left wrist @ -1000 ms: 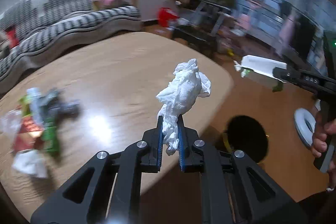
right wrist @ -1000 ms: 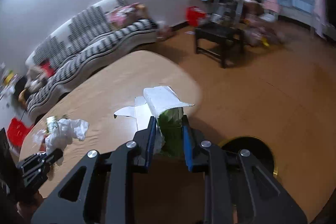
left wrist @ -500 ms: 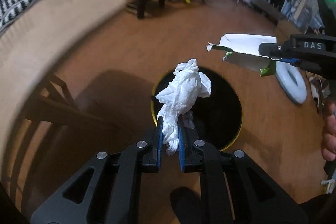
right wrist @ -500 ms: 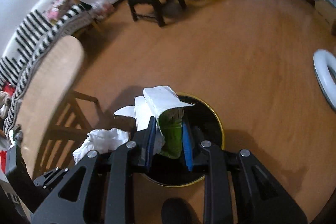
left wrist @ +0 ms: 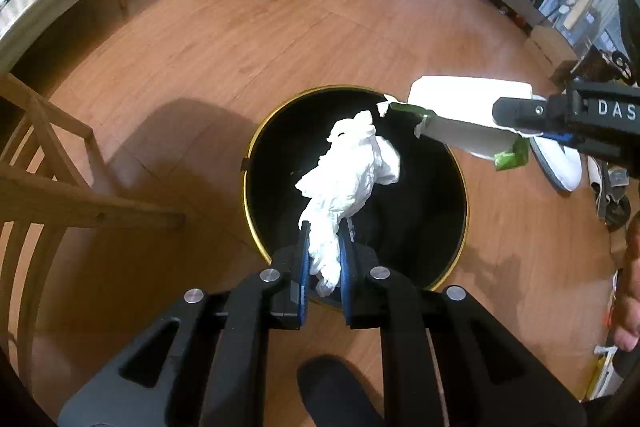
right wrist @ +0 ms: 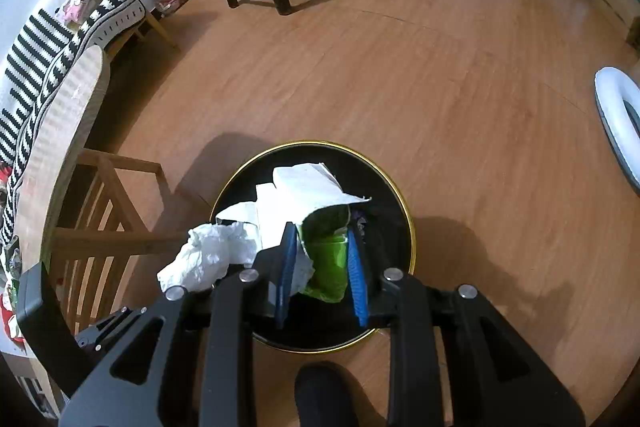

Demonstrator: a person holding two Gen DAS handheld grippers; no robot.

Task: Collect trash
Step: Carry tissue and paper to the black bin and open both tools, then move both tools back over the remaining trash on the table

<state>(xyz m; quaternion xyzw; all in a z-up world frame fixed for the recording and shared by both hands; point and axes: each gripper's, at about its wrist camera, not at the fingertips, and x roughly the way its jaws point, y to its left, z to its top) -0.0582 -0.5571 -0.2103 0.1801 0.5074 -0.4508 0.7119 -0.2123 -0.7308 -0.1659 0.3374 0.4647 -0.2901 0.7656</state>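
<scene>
Left wrist: crumpled white tissue (left wrist: 344,179), torn green-white carton (left wrist: 468,131).

The right gripper (right wrist: 322,259) pinches a green and white wrapper (right wrist: 320,223) over the round black bin (right wrist: 400,203) with a gold rim. A white tissue (right wrist: 208,259) hangs at nine o'clock, over the bin's edge.

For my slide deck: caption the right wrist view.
Right tongs hold a green-and-white wrapper over the black bin.

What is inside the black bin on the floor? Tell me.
The bin looks dark inside; no contents are clearly visible. The crumpled tissue and green-white carton held above cover part of the opening.
</scene>
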